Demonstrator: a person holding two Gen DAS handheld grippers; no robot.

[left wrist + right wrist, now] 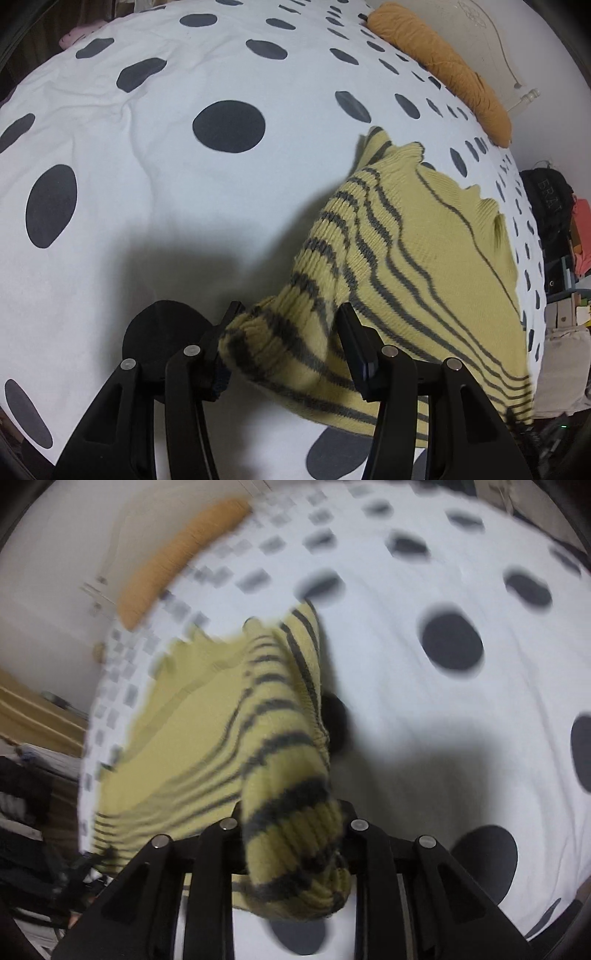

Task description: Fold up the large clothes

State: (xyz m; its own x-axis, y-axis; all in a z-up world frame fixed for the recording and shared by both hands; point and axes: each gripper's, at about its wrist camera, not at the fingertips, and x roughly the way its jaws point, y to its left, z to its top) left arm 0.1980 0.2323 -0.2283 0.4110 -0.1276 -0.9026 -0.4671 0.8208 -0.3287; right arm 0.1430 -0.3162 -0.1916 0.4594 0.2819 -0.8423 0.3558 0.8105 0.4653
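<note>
right hand-held gripper (293,834) clamping striped sweater (284,746), dotted bedspread (424,701)

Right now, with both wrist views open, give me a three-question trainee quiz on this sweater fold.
1. True or false: the left gripper has a ribbed part of the striped sweater between its fingers.
2. What does the right gripper hold? A. the orange pillow B. a ribbed, striped end of the sweater C. nothing
3. Fill in: the sweater lies on a white bed cover printed with dark ____.

Key: 1 true; 2 B; 3 dots.
</note>
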